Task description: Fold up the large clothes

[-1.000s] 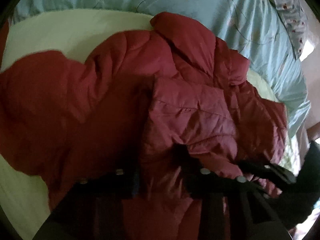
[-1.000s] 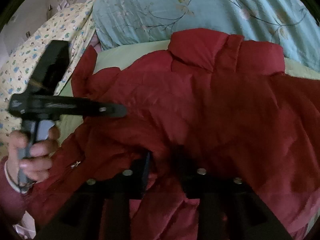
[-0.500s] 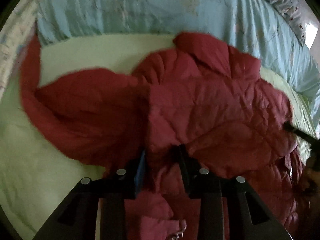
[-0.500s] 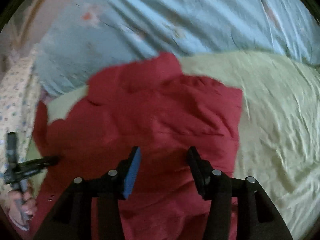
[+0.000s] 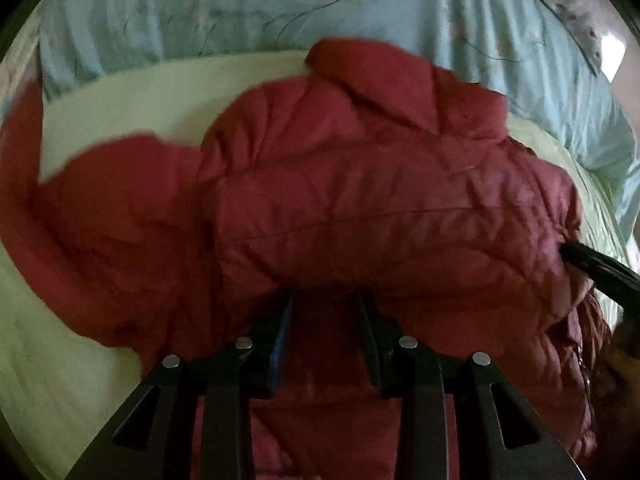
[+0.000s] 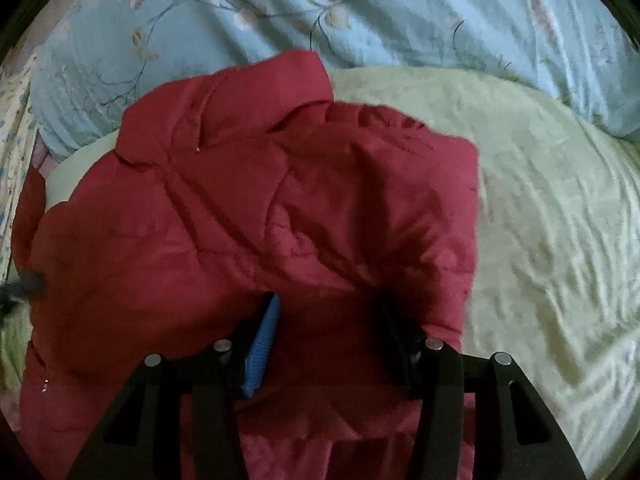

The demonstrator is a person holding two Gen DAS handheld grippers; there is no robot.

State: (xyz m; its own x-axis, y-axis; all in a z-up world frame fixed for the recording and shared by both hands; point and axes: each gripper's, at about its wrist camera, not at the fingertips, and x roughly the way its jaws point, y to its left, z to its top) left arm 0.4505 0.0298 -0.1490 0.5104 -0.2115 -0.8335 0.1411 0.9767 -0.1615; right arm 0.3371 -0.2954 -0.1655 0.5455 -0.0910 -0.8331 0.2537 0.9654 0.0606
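A puffy, quilted red jacket (image 6: 248, 216) lies spread on the bed's pale green sheet (image 6: 552, 240), its collar toward the blue floral quilt (image 6: 400, 12) bunched behind it. Over the jacket's near hem the right gripper (image 6: 326, 316) has just been opening, its fingers apart with fabric loose between them. The left gripper (image 5: 324, 312) hovers at a folded-over sleeve; I cannot tell whether its narrow fingers pinch cloth.

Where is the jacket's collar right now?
In the right wrist view the collar sits top centre-left, at the jacket's far end, touching the blue floral quilt. The green sheet lies to its right.
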